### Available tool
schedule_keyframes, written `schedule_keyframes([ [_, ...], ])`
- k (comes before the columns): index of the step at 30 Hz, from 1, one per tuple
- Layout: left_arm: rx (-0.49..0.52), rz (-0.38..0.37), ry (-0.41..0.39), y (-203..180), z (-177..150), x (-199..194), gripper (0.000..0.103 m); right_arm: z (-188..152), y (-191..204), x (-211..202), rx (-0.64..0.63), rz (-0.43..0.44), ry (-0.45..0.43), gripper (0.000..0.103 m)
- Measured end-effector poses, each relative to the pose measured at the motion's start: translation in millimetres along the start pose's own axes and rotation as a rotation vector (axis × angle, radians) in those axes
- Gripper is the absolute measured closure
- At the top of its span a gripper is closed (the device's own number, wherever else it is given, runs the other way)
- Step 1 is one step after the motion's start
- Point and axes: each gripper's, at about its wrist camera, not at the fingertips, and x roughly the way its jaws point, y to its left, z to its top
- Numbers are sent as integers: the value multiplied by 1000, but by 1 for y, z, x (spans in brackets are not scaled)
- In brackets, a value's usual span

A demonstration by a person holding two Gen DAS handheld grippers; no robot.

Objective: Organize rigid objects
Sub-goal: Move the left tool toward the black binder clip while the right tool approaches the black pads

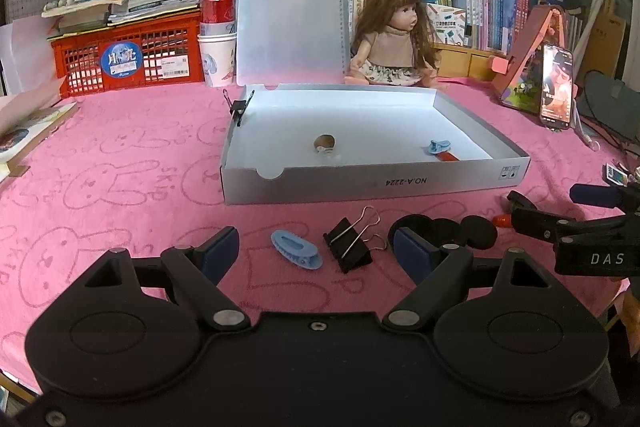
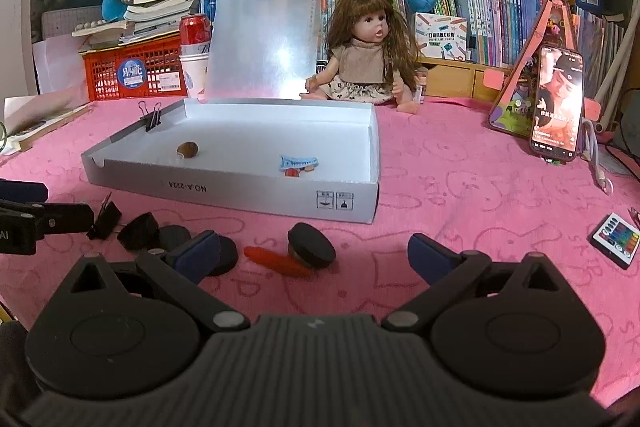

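Note:
A shallow white box (image 1: 360, 185) (image 2: 240, 193) lies open on the pink cloth. Inside it are a brown shell-like piece (image 1: 324, 142) (image 2: 187, 149) and a blue hair clip (image 1: 439, 147) (image 2: 298, 163) over a red item. A binder clip (image 1: 239, 107) (image 2: 151, 119) grips the box's left wall. My left gripper (image 1: 316, 247) is open; between its fingers lie a blue hair clip (image 1: 296, 249) and a black binder clip (image 1: 350, 247), with black discs (image 1: 478, 231) at right. My right gripper (image 2: 314, 253) is open around a black disc (image 2: 311, 245) and a red piece (image 2: 276, 261).
A doll (image 1: 394, 39) sits behind the box, next to an upright clipboard (image 1: 290, 15). A red crate (image 1: 128, 57), books and plush toys line the back. A lit phone (image 2: 556, 107) leans at right. A remote (image 2: 614, 239) lies on the cloth at right.

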Motion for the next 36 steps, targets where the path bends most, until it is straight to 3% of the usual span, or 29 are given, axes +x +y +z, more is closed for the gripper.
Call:
schedule_keyframes([
  [15, -6, 1, 26, 1, -7, 7, 21, -8, -3, 5, 6, -5, 31, 0],
  [28, -10, 4, 14, 3, -8, 6, 38, -7, -6, 8, 38, 0, 34, 3],
  [33, -22, 5, 4, 6, -4, 9, 43, -1, -12, 11, 90, 26, 39, 15],
  [36, -39, 12, -3, 7, -1, 9, 54, 2, -17, 13, 132, 50, 45, 23],
])
